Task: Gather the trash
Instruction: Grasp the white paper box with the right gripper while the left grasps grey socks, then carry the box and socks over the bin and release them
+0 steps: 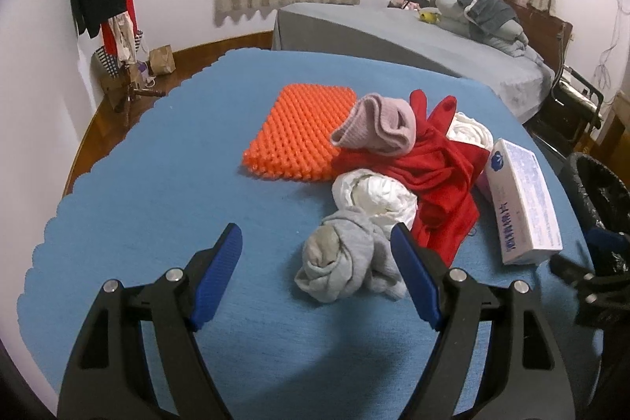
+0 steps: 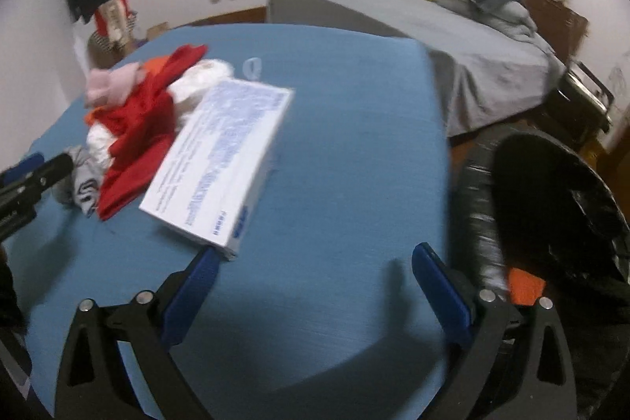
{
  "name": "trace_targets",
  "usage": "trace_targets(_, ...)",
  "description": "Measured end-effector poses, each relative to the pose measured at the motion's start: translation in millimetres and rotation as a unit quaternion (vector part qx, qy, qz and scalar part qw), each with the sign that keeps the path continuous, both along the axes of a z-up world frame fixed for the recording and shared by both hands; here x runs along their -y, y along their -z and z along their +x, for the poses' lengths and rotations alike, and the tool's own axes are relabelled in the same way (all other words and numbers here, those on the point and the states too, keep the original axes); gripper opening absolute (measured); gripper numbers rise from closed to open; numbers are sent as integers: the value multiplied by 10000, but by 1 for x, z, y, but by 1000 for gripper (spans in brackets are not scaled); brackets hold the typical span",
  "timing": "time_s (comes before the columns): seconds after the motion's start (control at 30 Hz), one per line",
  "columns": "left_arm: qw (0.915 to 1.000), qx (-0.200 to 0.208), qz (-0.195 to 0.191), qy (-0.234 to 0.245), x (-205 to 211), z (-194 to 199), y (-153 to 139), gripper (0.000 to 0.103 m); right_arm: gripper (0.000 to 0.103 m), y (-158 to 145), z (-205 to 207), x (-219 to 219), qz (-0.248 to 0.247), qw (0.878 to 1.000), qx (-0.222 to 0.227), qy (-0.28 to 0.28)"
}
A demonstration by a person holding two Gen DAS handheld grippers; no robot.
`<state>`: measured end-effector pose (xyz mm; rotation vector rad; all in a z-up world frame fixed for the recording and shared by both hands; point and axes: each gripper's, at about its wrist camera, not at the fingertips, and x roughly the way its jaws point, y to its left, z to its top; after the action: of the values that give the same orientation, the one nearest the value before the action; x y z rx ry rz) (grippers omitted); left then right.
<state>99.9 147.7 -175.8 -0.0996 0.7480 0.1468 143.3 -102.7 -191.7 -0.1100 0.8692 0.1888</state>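
From your left wrist, your left tool (image 1: pixel 315 250) hangs with its blue pads spread wide and nothing gripped, tipped down toward the blue-covered counter (image 1: pixel 157 184). The balled grey sock (image 1: pixel 338 262) lies just ahead, in the gap toward the right-hand pad, so it looks like the piece you are lining up. Beyond it the heap runs away from the tool: crumpled white paper (image 1: pixel 374 193), a red garment (image 1: pixel 441 180), a pink sock (image 1: pixel 378 123) on top, and an orange nubbed mat (image 1: pixel 303 132) ahead and a little left. The white carton (image 1: pixel 519 195) sits off to the tool's right, near the counter's edge. Past that edge is the black-lined bin (image 1: pixel 602 191), presumably there so trash needs only a short carry.

From your right wrist, the picture is blurred. Your right tool (image 2: pixel 315 262) is also spread wide and empty. The white carton (image 2: pixel 224 160) lies ahead and left, its near corner just beside the left-hand pad; I cannot tell whether they touch. The black-lined bin (image 2: pixel 551 215) stands close on the tool's right, below the counter's (image 2: pixel 346 144) edge. Your left tool (image 2: pixel 27 180) shows at far left, near the grey sock (image 2: pixel 80 180).
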Motion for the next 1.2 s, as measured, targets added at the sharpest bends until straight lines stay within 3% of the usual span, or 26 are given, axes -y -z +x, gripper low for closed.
trace_targets(0.2, 9999, -118, -2, 22, 4, 2, 6, 76, 97, -9, 5, -22, 697, 9972, 95, -262)
trace_targets(0.37, 9999, -165, -35, 1, 4, 1, 8, 76, 97, -2, 23, -46, 531, 9981, 48, -305)
trace_targets(0.53, 9998, -135, -104, -38, 0, 0, 7, 76, 96, 5, 20, -32, 250, 9996, -51, -112)
trace_targets(0.83, 9996, -242, -140, -18, 1, 4, 11, 76, 95, 13, 29, -32, 458, 9988, -184, -55)
trace_targets(0.9, 9993, -301, -212, 17, -1, 6, 14, 72, 86, 14, 32, -36, 429, 9989, -154, -72)
trace_targets(0.93, 9990, -354, -281, 71, -1, 8, 16, 64, 82, 13, 33, -37, 443, 9988, -152, -117)
trace_targets(1.0, 9978, -408, -487, 180, -1, 11, 19, 54, 60, 12, 33, -36, 546, 9981, -171, -225)
trace_targets(1.03, 9972, -409, -582, 223, -1, 11, 20, 46, 55, 11, 32, -35, 627, 9973, -218, -325)
trace_targets(1.2, 9979, -307, -530, 222, 5, 8, 15, 39, 54, 3, 24, -30, 790, 9955, -226, -477)
